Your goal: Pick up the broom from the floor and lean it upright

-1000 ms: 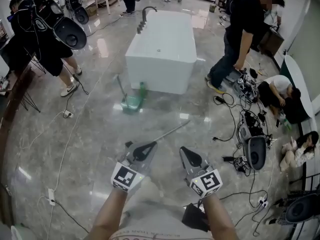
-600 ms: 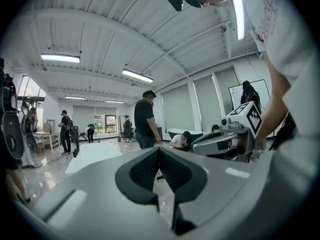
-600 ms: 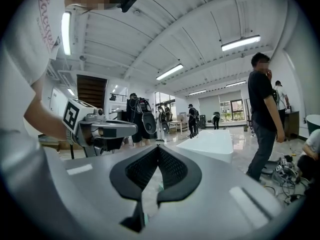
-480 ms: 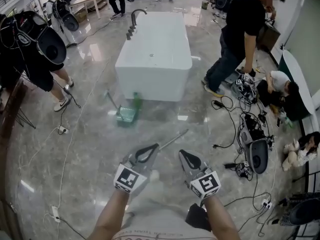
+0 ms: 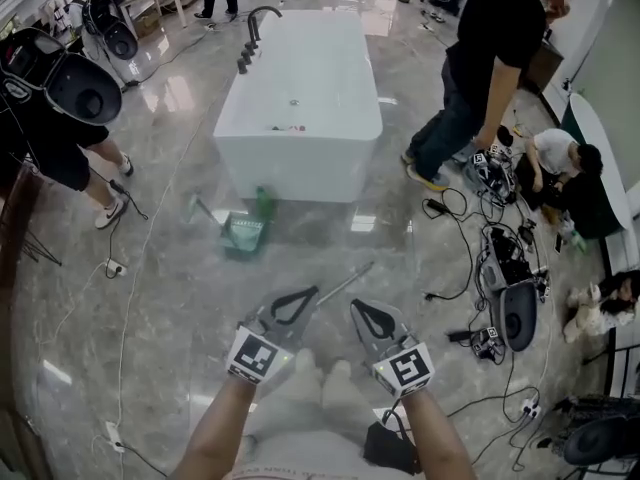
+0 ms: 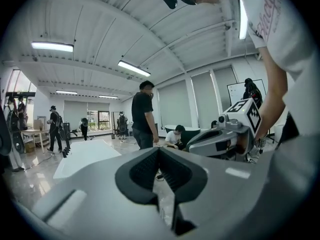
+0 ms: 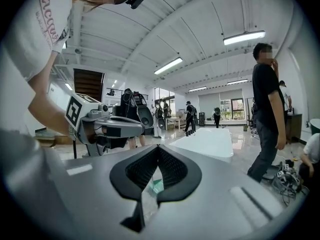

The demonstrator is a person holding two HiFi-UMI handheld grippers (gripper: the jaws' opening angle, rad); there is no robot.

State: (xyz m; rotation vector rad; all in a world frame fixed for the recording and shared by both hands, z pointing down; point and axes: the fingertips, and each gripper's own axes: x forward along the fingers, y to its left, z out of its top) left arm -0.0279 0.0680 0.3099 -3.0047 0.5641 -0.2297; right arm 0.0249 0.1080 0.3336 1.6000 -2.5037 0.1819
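Observation:
The broom's thin metal handle (image 5: 350,280) lies on the grey marble floor, slanting from upper right to lower left. Its lower stretch runs behind my left gripper (image 5: 311,293), and the broom's head is hidden. That gripper is shut and empty, its tip just over the handle in the head view. My right gripper (image 5: 355,306) is shut and empty too, a little right of the handle. In the left gripper view the jaws (image 6: 159,149) meet at the tip, with the right gripper (image 6: 225,141) alongside. The right gripper view shows its tip (image 7: 159,147) closed, beside the left gripper (image 7: 107,129).
A white bathtub (image 5: 300,118) stands ahead, with a green dustpan (image 5: 243,234) at its near end. A person in black (image 5: 490,58) bends over at the right, above cables and gear (image 5: 505,278) on the floor. A black bag (image 5: 385,446) sits by my right forearm.
Both grippers have travelled forward together toward the bathtub and slightly down. The bathtub and dustpan appear nearer, and the broom handle sits closer to the gripper tips. Both jaws stay shut.

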